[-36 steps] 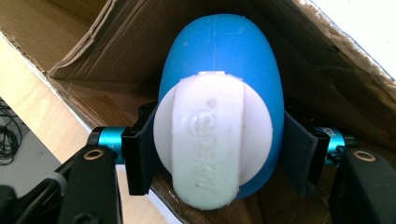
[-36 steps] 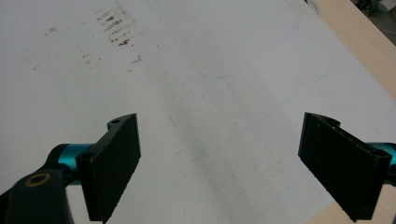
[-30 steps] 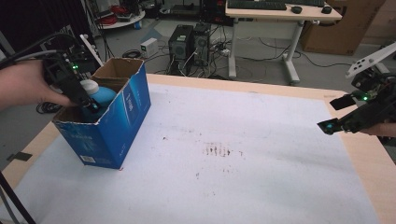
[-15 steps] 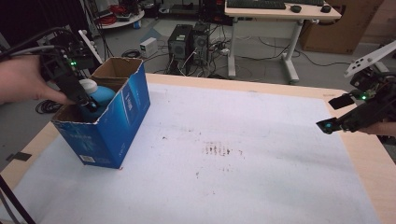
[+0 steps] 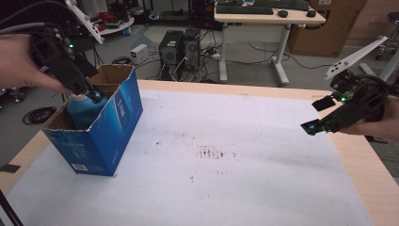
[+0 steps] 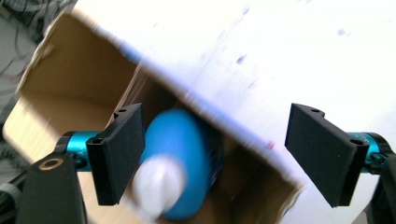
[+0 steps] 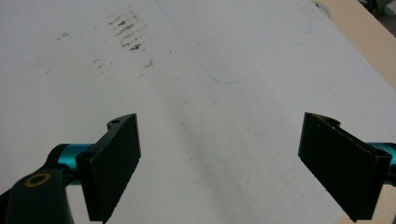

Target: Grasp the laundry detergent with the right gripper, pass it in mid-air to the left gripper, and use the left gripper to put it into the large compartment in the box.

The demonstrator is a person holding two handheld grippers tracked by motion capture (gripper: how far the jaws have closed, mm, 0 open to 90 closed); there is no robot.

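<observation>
White paper covers our surface; over the box, our left gripper's wide-open, empty fingers straddle the bottle, likely smooth and rigid, best gripped mid-body.

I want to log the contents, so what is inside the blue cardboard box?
Inside the blue cardboard box stands a blue plastic bottle with a white cap. The left hand-held gripper, jaws open, hovers above it. The box walls hide the bottle's lower part and the floor.
</observation>
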